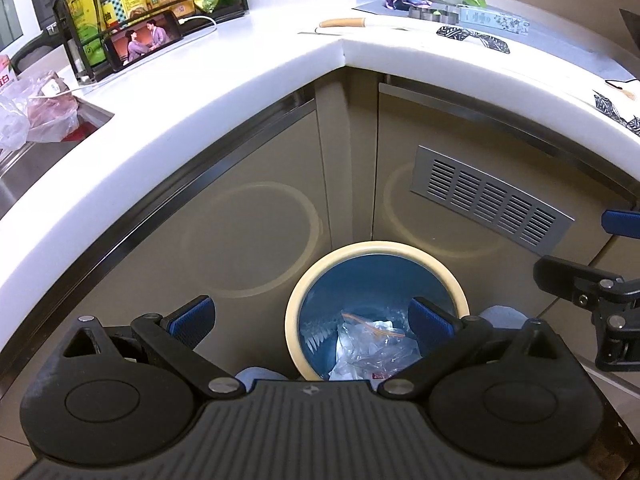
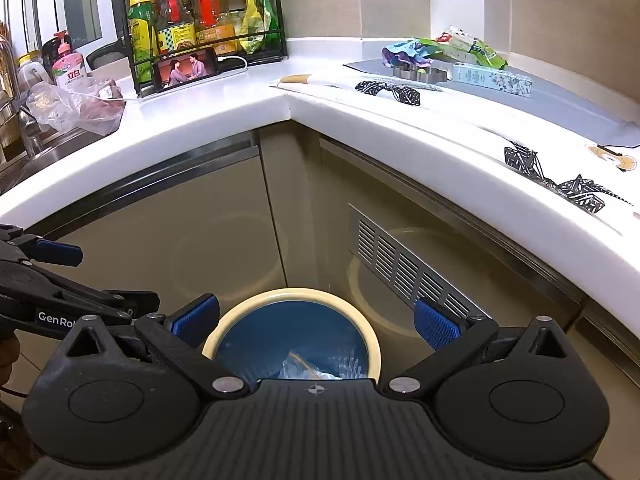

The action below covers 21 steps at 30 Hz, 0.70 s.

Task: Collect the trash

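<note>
A round trash bin [image 1: 294,312] with a cream rim and blue inside stands on the floor in the cabinet corner; it also shows in the right wrist view [image 2: 372,344]. Clear crumpled plastic bags [image 1: 372,348] lie inside it, partly seen in the right wrist view [image 2: 300,368]. My left gripper [image 1: 312,320] is open and empty above the bin. My right gripper [image 2: 316,320] is open and empty above the bin too. Trash on the white counter: a green wrapper [image 2: 480,50], a purple and blue wad [image 2: 400,54], black patterned scraps [image 2: 390,90].
The L-shaped counter [image 1: 248,64] holds a bottle rack [image 2: 200,20], a phone playing video [image 2: 186,68], a long box [image 2: 492,78], metal cutters [image 2: 418,72] and a wooden handle [image 2: 298,79]. A bag of meat [image 2: 96,106] sits by the sink. A vent grille [image 1: 492,198] is on the cabinet.
</note>
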Motion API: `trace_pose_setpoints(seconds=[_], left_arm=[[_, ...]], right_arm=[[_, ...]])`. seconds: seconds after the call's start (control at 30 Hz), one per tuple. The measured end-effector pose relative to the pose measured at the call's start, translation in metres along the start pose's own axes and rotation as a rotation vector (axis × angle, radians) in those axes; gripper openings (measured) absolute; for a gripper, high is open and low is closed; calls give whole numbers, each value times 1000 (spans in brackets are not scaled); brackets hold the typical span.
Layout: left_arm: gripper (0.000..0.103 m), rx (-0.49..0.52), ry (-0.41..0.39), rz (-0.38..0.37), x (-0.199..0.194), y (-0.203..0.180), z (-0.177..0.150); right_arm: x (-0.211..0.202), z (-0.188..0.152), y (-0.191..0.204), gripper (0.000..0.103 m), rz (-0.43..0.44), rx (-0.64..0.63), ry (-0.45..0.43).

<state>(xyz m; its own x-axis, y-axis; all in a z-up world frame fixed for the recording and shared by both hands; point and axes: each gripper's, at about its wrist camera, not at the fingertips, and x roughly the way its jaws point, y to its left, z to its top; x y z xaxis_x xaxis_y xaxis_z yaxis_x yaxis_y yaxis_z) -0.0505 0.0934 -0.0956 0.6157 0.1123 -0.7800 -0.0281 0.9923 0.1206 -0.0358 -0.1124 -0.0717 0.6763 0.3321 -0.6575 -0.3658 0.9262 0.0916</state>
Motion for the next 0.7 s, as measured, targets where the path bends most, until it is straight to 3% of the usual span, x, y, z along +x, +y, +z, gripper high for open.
trace_pose_setpoints(seconds=[0.47, 0.7], left_arm=[[103, 12, 2, -10, 1, -1, 0], [103, -9, -14, -33, -2, 3, 3]], right_arm=[[-1, 0, 3, 103, 0, -21, -14], [-12, 4, 8, 103, -3, -68, -96]])
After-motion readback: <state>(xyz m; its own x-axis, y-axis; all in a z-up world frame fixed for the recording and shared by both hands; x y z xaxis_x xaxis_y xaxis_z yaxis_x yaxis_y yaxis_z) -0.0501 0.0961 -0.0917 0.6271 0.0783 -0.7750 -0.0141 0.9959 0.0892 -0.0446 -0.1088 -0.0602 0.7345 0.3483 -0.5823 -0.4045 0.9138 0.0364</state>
